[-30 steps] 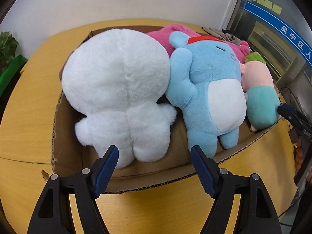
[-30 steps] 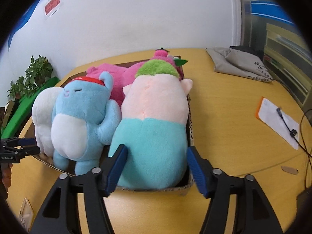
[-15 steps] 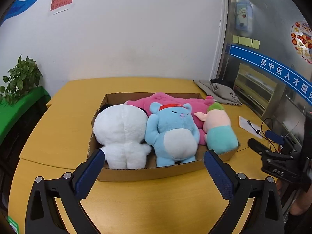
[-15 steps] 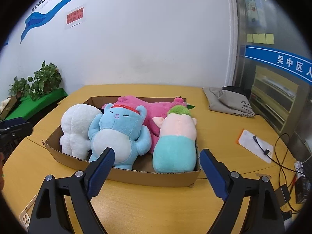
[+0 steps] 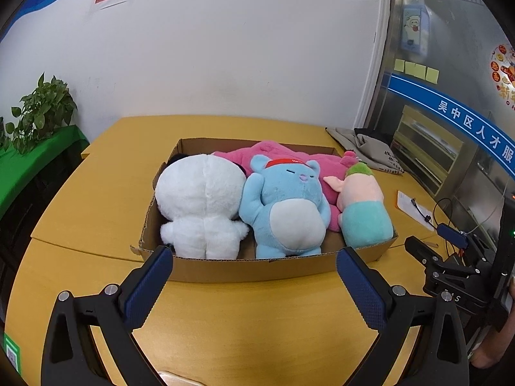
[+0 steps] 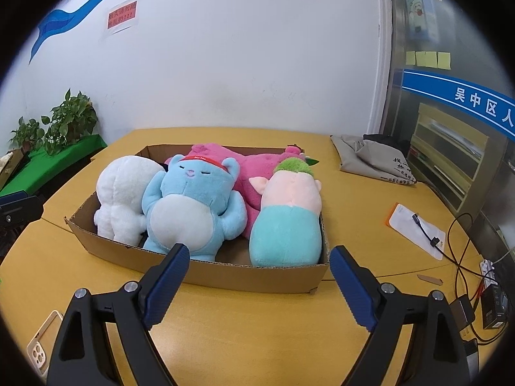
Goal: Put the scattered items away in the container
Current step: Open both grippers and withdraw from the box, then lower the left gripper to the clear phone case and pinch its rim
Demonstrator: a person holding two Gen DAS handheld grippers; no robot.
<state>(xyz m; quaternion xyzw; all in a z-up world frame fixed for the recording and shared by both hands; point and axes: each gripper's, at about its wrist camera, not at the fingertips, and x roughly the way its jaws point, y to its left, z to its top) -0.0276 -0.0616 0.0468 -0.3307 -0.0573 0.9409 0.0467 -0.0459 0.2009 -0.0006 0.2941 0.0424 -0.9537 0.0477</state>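
Observation:
A shallow cardboard box (image 5: pixel 257 268) (image 6: pixel 244 276) sits on the round wooden table. Inside it lie a white plush (image 5: pixel 201 207) (image 6: pixel 120 197), a blue bear plush with a red headband (image 5: pixel 286 210) (image 6: pixel 193 207), a pink plush behind them (image 5: pixel 276 157) (image 6: pixel 257 170) and a pink-and-teal plush with green hair (image 5: pixel 363 212) (image 6: pixel 288 222). My left gripper (image 5: pixel 254 257) is open and empty, held back from the box's near wall. My right gripper (image 6: pixel 257 257) is open and empty, also in front of the box. The right gripper also shows at the right edge of the left wrist view (image 5: pixel 450 276).
A grey cloth bag (image 6: pixel 373 157) lies at the table's far right. A white card with a cable (image 6: pixel 416 226) and a power strip with wires (image 6: pixel 482 276) lie on the right. A phone case (image 6: pixel 42 350) lies near left. Potted plants (image 6: pixel 67 122) stand at the left.
Both grippers have pulled back from the box and opened wider; a second ago they were close over the plush toys, now the whole box is in view.

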